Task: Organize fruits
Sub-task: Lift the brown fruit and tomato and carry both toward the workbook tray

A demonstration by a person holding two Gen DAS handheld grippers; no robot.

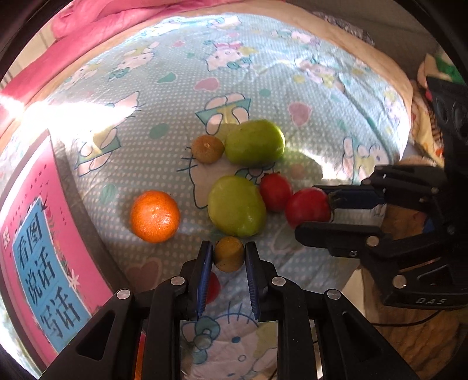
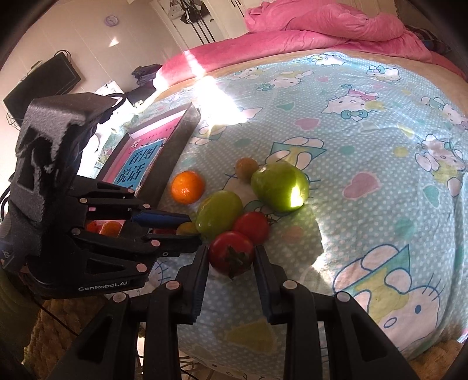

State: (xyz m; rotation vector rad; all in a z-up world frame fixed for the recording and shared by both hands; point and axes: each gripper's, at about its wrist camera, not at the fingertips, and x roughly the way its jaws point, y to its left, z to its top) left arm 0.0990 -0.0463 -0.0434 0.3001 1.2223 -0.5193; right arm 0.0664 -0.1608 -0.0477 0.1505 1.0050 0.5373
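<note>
Fruits lie clustered on a cartoon-print bed sheet (image 1: 336, 96). My left gripper (image 1: 228, 257) is shut on a small yellow-brown fruit (image 1: 228, 255), its blue pads touching both sides. My right gripper (image 2: 231, 258) has its jaws around a red tomato (image 2: 231, 252), pads at its sides; the same gripper (image 1: 317, 209) and tomato (image 1: 308, 208) show in the left wrist view. An orange (image 1: 154, 216), two green fruits (image 1: 236, 206) (image 1: 255, 142), a second red tomato (image 1: 275, 191) and another small brown fruit (image 1: 207, 148) lie close by. A red fruit (image 1: 213, 288) sits partly hidden under the left fingers.
A pink and blue book (image 1: 44, 257) lies at the left, close to the orange. A pink quilt (image 2: 321, 26) is piled at the far side of the bed. The bed edge drops off near the right gripper, with a woven mat (image 1: 409, 336) below.
</note>
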